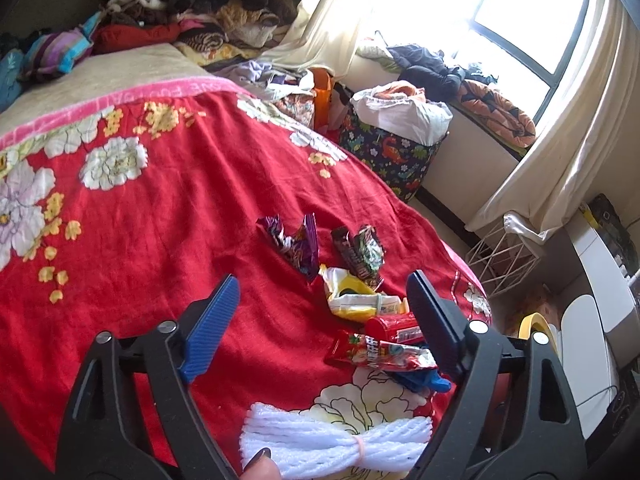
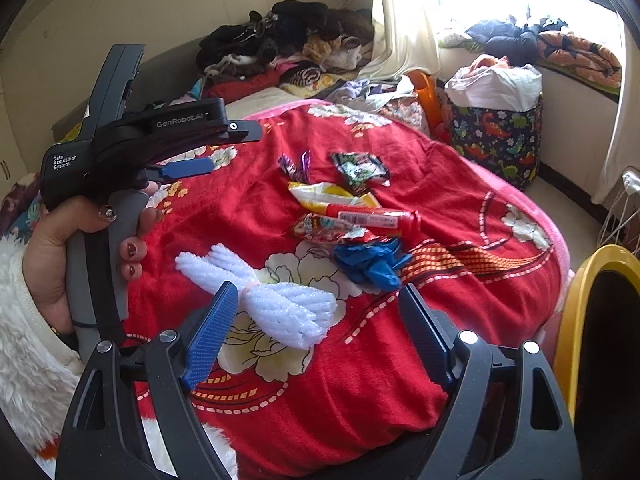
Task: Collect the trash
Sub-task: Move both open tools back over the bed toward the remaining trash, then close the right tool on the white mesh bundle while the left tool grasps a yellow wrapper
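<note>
- A loose cluster of trash is seen lying on the red floral bedspread [image 2: 400,380].
- Purple wrapper [image 1: 294,242]: crumpled, at the far end, just beside the dark wrapper [image 1: 360,254].
- Yellow-white packet [image 1: 354,296]: creased, flat.
- Red tube wrapper [image 2: 372,216] and red printed packet [image 1: 376,354]: side by side.
- Blue crumpled plastic [image 2: 372,264]: just beside them.
- White foam netting [image 2: 276,300]: bundled, tied at the middle, nearest.

**Readable print on the left gripper**

In the right wrist view, the left gripper [image 2: 188,170] carries "GenRobot.AI" on its black upper arm and "Data Acquisition System" on its body. Print on the snack wrappers [image 2: 352,216] is too small to read.
</note>
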The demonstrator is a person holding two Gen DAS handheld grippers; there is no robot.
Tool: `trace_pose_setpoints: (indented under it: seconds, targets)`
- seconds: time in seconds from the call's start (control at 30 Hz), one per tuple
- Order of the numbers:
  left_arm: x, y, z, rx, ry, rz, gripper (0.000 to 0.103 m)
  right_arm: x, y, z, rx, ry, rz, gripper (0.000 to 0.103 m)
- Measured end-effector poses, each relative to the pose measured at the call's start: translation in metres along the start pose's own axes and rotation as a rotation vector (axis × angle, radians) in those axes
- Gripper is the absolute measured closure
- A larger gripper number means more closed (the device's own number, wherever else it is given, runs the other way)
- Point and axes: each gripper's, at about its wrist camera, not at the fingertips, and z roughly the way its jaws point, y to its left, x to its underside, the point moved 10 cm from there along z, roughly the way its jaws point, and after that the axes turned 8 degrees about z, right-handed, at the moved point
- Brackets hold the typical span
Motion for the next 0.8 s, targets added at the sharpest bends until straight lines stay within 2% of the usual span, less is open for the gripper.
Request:
trace_pose_setpoints:
  seconds: [0.23,0.4,0.53,0.6,0.8]
  targets:
    - [0.010,0.001,0.024,0.034,0.074,-0.038,0.047,0.011,0.008,0.025,-0.022,0.073,-0.034,0.023]
    - [0.011,-0.003,0.041,0.059,0.118,-0.040,0.050,0.019,0.014,0.045,-0.029,0.128,-0.062,0.024]
    - [0.015,-0.004,0.058,0.079,0.177,-0.058,0.050,0.025,0.017,0.058,-0.048,0.164,-0.058,0.031]
    - [0.016,-0.003,0.066,0.081,0.199,-0.064,0.050,0.028,0.019,0.064,-0.066,0.185,-0.048,0.040]
    - [0.024,-0.003,0.088,0.100,0.261,-0.093,0.050,0.034,0.017,0.071,-0.093,0.209,-0.018,0.056]
